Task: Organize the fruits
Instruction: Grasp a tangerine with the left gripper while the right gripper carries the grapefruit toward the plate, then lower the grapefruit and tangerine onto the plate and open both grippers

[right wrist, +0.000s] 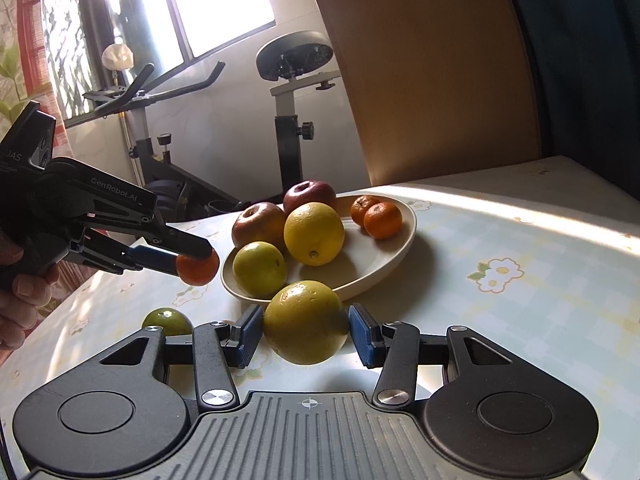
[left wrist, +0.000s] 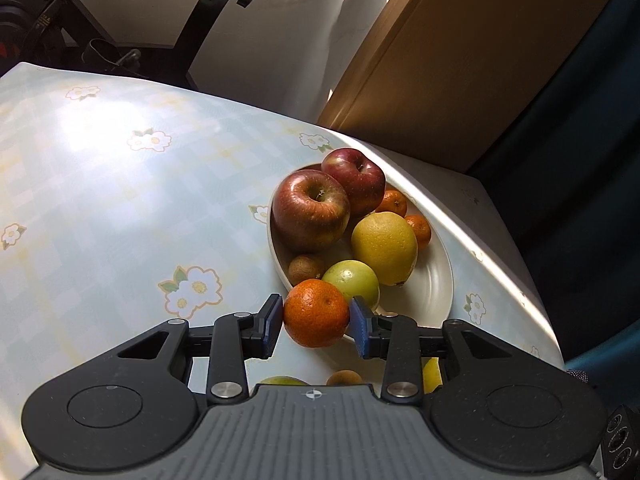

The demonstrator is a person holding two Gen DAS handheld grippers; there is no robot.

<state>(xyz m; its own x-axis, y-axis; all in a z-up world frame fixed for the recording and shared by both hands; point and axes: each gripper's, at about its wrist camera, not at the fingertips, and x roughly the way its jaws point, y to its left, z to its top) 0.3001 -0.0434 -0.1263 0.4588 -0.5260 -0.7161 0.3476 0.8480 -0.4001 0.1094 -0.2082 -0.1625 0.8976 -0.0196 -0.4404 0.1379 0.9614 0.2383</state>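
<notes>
Fruit bowl (left wrist: 438,276), cream, shallow, sits on the desk (left wrist: 100,200) near its far edge. All places given from the bowl.

In the bowl: two red apples (left wrist: 310,210) at the back, touching each other; a big yellow citrus (left wrist: 384,248) in the middle; a green-yellow round fruit (left wrist: 352,282) at the front rim; a small brown fruit (left wrist: 306,269) beside it, under the nearer apple; two small mandarins (right wrist: 382,220) together on the far side.

Left gripper (left wrist: 316,322): fingers (left wrist: 270,328) closed on a mandarin (left wrist: 316,312), pads against both sides, held in the air just off the bowl's front rim. The right wrist view shows the same mandarin (right wrist: 198,268) above the desk, just left of the bowl, with a hand (right wrist: 24,292) on the gripper handle.

Right gripper (right wrist: 306,334): fingers (right wrist: 248,336) clamped on a large green-yellow fruit (right wrist: 306,322), pads pressing its sides, just in front of the bowl's near rim. Cannot tell if it touches the desk.

Outside the bowl: one green fruit (right wrist: 168,320) on the desk, front-left of the bowl.

Desk cover is pale blue check with white flowers. Behind the bowl: a brown wooden panel (right wrist: 432,72) and an exercise bike (right wrist: 288,92) by a window (right wrist: 216,4).
</notes>
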